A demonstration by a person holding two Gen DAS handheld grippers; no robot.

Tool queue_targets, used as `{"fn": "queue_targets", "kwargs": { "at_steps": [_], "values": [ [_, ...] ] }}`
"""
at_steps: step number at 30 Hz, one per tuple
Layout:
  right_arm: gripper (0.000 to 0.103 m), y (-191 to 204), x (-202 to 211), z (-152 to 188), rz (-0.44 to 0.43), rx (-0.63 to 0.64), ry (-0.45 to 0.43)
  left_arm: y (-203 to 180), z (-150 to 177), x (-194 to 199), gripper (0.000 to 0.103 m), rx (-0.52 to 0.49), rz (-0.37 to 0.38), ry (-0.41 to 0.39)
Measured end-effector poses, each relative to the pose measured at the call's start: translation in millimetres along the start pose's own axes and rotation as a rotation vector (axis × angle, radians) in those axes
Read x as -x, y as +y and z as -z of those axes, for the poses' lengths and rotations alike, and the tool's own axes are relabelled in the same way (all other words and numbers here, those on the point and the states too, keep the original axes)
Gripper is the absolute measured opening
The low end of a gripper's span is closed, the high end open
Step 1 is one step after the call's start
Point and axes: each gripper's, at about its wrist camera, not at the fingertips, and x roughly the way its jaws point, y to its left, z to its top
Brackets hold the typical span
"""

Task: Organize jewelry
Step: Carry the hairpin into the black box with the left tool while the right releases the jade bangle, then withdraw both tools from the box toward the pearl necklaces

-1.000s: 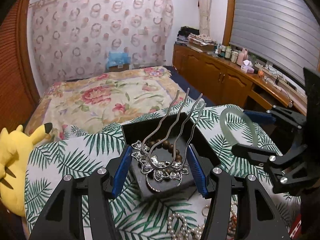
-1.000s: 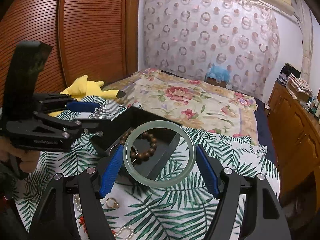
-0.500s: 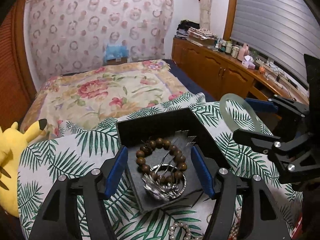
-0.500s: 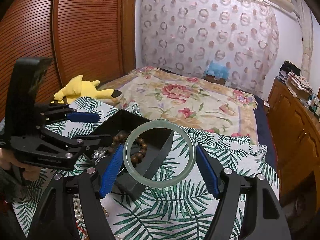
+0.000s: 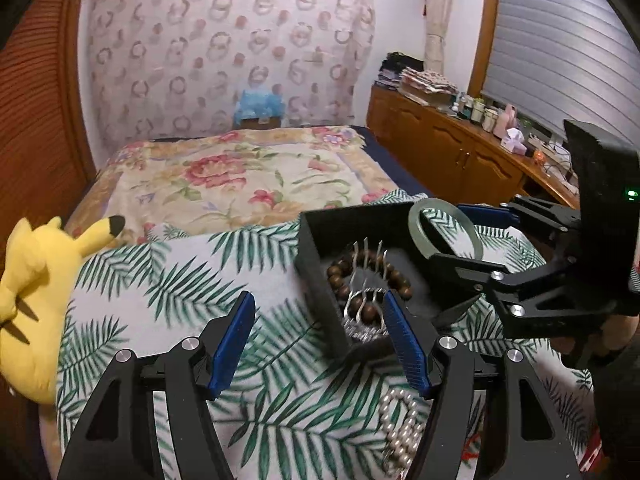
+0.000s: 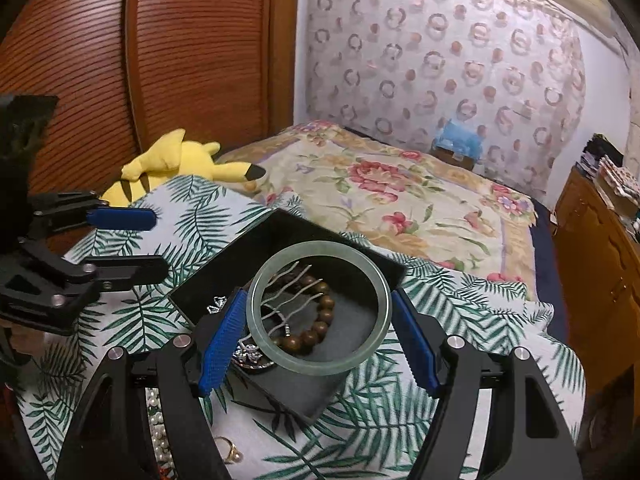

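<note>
A black jewelry box (image 5: 320,256) (image 6: 280,228) sits on a palm-leaf cloth. Inside lie a brown bead bracelet (image 5: 340,280) (image 6: 320,320) and a silver hair comb (image 5: 362,300) (image 6: 288,284). My right gripper (image 6: 318,330) is shut on a pale green jade bangle (image 6: 318,308) and holds it over the box; the bangle also shows in the left wrist view (image 5: 444,232). My left gripper (image 5: 320,340) is open and empty, to the left of the box over the cloth.
A pearl necklace (image 5: 400,428) (image 6: 158,412) and a gold ring (image 6: 230,450) lie on the cloth near the front. A yellow plush toy (image 5: 28,292) (image 6: 176,164) sits at the left. A flowered bed (image 5: 240,176) lies behind, and wooden cabinets (image 5: 448,152) stand at the right.
My left gripper let go of the silver hair comb into the box, then drew back and swung left. My right gripper moved the jade bangle over the box.
</note>
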Motion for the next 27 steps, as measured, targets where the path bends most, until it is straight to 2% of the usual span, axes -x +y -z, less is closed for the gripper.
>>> {"fn": "queue_targets", "kwargs": {
  "at_steps": [13,16,21,27],
  "values": [
    [0.075,6.8,-28.4,-0.4,-0.007,0.007,0.051,7.9,21.3,9.2,0.063,0.022,-0.01,0.024],
    [0.079,8.0,-22.6,-2.3,-0.007,-0.002,0.033,4.1,28.0,12.7,0.063,0.016,-0.01,0.028],
    [0.079,9.2,-3.7,3.2,0.001,-0.018,0.007,-4.9,39.3,18.2,0.063,0.01,-0.001,0.04],
    [0.079,8.5,31.7,32.6,0.02,-0.052,-0.007,-18.7,55.6,32.0,0.063,-0.007,0.015,0.033]
  ]
}}
